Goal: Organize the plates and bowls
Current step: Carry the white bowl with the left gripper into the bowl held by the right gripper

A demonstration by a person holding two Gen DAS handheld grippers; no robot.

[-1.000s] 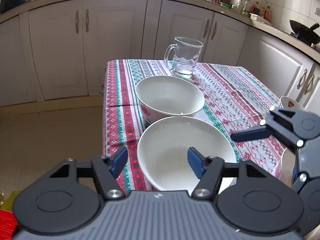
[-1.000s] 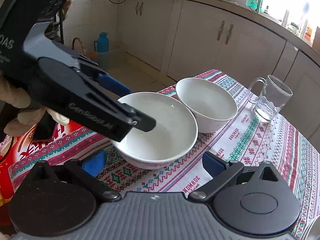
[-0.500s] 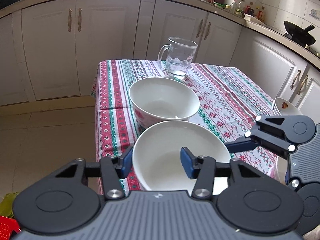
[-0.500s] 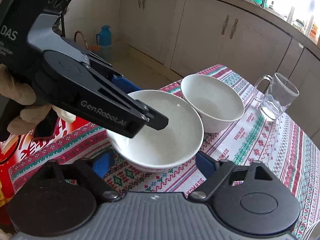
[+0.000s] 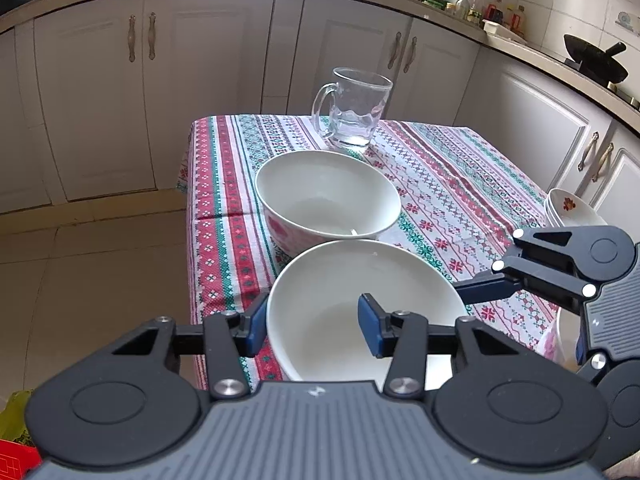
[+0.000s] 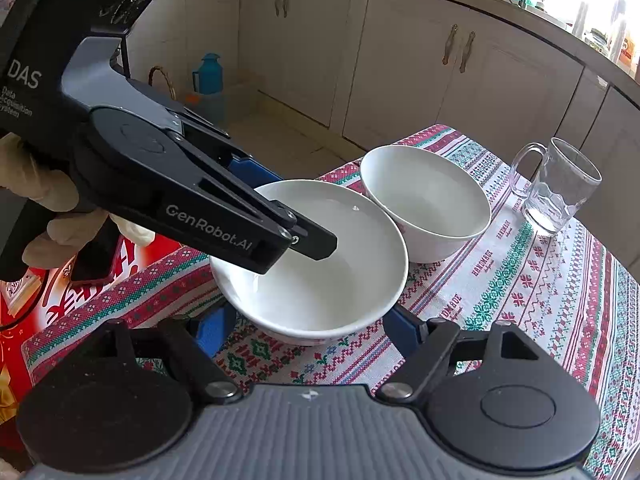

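At the near corner of the table [image 5: 460,168], on its red, green and white patterned cloth [image 6: 532,280], stands the near white bowl [image 5: 340,300], close to the cloth's left edge as the left wrist camera sees it; the left gripper [image 5: 314,328] straddles that bowl's near-left rim, its left blue pad [image 5: 256,328] outside the wall and its right blue pad [image 5: 370,330] inside the hollow; the jaws are narrow and closing, with the rim between them, and whether the pads already press on the wall I cannot tell. The right gripper [image 6: 308,330] comes at the same bowl from the other side; in its own view its two blue pads flank the bowl's lower body, one at each side just under the rim, and its jaws too are closing, about half wide; contact with the wall is not clear, since the bowl hides the pad tips. In the left wrist view one blue finger of the right gripper reaches to the bowl's right rim. Just behind the near bowl, almost touching it, sits a second white bowl [image 5: 328,196] with a pink pattern on its outside; beyond that, toward the far edge of the table, a clear glass mug [image 5: 352,114] stands upright, handle to the left. At the table's right edge lies a stack of small flowered bowls [image 5: 572,208]. A gloved hand [image 6: 60,208] holds the left gripper's handle.
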